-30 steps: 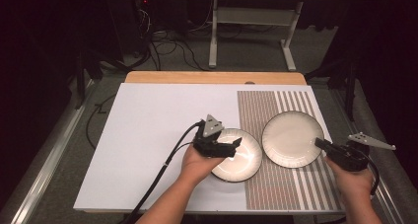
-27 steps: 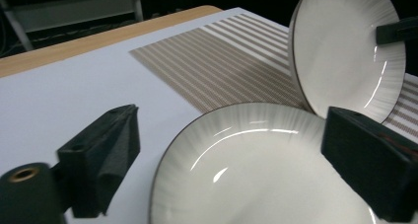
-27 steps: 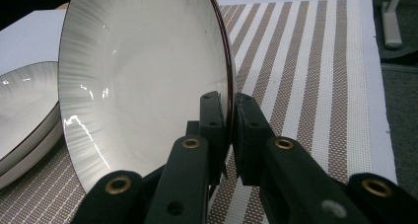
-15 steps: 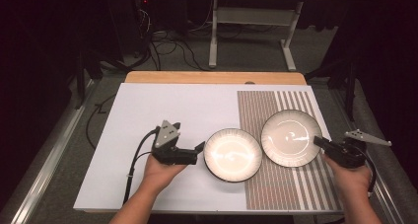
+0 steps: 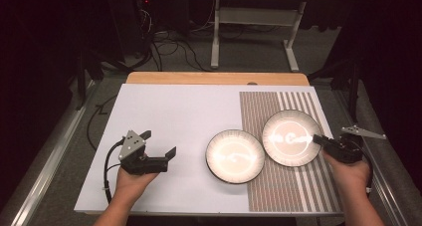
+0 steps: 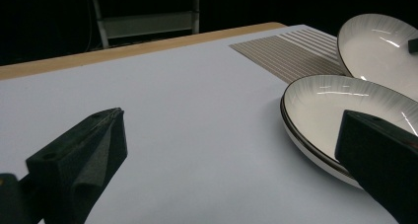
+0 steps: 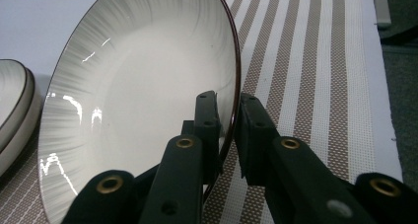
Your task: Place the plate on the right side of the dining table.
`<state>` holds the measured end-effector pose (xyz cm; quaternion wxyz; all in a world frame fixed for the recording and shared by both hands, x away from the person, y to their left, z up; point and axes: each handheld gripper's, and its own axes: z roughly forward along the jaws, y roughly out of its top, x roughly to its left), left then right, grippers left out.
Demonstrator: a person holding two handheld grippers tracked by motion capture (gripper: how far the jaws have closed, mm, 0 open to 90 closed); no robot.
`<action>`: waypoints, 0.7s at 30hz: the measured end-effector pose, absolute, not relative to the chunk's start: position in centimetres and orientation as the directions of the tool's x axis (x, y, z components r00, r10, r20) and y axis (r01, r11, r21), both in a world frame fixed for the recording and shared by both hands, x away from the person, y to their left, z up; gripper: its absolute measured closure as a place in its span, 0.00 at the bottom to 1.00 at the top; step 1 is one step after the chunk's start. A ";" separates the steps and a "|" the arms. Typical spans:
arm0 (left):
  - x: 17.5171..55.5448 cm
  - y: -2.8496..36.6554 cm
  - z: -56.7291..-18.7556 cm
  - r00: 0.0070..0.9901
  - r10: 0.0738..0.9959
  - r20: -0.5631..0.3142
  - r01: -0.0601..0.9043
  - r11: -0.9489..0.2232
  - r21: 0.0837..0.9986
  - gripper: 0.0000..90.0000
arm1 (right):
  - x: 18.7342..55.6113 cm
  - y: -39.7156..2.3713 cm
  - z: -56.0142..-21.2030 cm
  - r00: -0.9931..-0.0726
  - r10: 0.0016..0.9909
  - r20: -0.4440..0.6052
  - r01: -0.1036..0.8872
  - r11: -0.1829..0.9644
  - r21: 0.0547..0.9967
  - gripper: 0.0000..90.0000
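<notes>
White desk (image 5: 164, 111) carries two plates: the right gripper (image 5: 321, 139) is clamped on the rim of the right plate (image 5: 291, 136), which could slip and strike the left plate (image 5: 235, 155) just beside it, while the left gripper (image 5: 159, 144), jaws apart, has open room.

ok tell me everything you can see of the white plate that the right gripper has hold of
The round white plate with a thin dark rim looks like glazed ceramic, glossy, with fine grey streaks running in from its edge and an empty centre. It lies on the brown-and-white striped mat, its right side seemingly lifted a little. The right gripper pinches its right rim, one black jaw on the inner face, one behind. Its left edge sits close beside the matching second plate; whether they touch is unclear.
</notes>
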<state>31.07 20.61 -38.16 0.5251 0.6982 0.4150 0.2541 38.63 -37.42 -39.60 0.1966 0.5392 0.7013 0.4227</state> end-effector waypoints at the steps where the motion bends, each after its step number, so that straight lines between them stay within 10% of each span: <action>1: 31.1 20.7 -38.3 0.525 0.847 -0.080 0.315 -0.107 0.943 0.00 | 38.9 -37.4 -39.7 -0.337 0.923 0.185 0.595 0.056 0.802 0.92; 21: 31.3 21.3 -38.2 0.511 0.855 -0.085 0.308 -0.090 0.947 0.00 | 40.8 -37.2 -40.5 -0.278 0.935 0.222 0.645 0.010 0.764 0.90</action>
